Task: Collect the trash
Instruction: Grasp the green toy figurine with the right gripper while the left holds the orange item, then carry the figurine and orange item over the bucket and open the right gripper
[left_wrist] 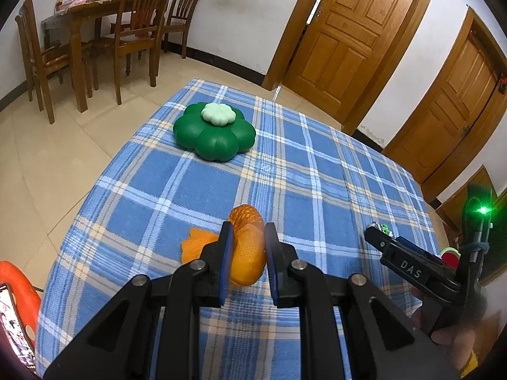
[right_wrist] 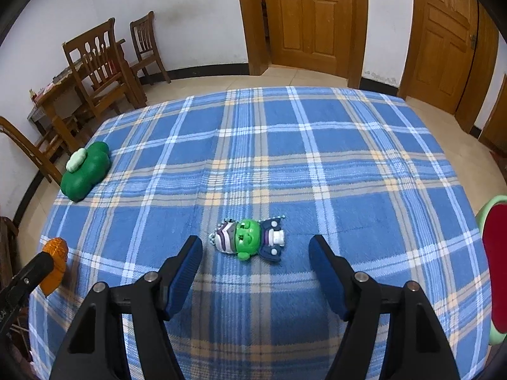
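Left gripper [left_wrist: 248, 240] was clamped on the crumpled orange mesh net bag [left_wrist: 247, 253] (soft, light, squashes easily) near the plaid tablecloth's [right_wrist: 317, 164] near edge. Right gripper [right_wrist: 255, 253] stood wide, empty, before the small green plastic figurine [right_wrist: 250, 240]: rigid, light; take it across the body.

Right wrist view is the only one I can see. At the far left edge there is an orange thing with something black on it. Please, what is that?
Observer: It is an orange mesh bag; the left gripper is shut on it.
Operator: Is all of the bag between the fingers?
Observer: No, a loose end spreads on the blue plaid cloth to the left of the fingers.
Operator: Is the toy figure near my gripper from that side?
Observer: In the left wrist view the green toy figure shows just past the right gripper's fingertip; the right gripper is open.
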### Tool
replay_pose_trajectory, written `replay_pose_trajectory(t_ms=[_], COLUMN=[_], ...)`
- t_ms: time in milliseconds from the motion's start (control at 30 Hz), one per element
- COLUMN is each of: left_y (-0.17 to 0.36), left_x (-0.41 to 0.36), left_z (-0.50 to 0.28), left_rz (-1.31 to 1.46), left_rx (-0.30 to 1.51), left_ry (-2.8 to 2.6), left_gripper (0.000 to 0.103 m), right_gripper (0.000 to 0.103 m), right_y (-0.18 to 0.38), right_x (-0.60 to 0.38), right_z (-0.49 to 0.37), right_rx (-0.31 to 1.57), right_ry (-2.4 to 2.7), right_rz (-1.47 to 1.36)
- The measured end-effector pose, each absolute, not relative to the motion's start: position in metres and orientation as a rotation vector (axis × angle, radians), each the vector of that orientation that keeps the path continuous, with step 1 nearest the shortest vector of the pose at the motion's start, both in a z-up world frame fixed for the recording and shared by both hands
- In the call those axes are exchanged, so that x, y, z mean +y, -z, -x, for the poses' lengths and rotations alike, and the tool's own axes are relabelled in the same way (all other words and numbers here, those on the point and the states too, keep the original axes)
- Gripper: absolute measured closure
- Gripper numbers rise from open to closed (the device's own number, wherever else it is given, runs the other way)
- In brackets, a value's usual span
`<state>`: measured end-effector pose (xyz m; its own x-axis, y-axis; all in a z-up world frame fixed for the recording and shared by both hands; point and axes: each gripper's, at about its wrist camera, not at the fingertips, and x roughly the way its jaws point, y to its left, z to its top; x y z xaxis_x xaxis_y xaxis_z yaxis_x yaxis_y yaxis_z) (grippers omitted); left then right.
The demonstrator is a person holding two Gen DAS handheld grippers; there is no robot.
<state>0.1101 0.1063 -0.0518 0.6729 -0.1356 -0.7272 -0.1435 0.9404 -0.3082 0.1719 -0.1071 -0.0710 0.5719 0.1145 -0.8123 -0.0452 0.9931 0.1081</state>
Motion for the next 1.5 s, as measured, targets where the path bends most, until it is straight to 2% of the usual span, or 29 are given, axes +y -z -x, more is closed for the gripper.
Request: replay_pose_trajectory(t_ms=[133,233,567,1033,1500], left_y=[0.054,0.053,0.046,0.021,-0.005], left_x=[0.105,0.106,0.095,0.059,-0.012], left_z=[-0.111,-0.110,-0.107,-0.102,-0.100], left_rz=[0.360,0.360,0.341,0.319,0.227], left_rx=[0.840,0.840,0.830,0.814,0.816], left_ry=[-0.005,-0.005,0.008,0.103,0.252], left_gripper=[0.084,0.084,0.084,0.084,0.084], right_gripper=[0.051,0.052,0.053,0.053,0.053], right_y=[0.071,0.071,0.062,0.022,0.004], right_x=[-0.102,-0.101,-0.123,-0.179,-0.265], right_z=[-0.172,-0.173,-0.157,-0.106,-0.055], right_rx=[0.946,0.948,0.953,0.865,0.794], right_ry=[-0.091,-0.097,-0.128,-0.107,0.027], right_rz=[-0.041,-0.042,-0.109,-0.183,-0.306])
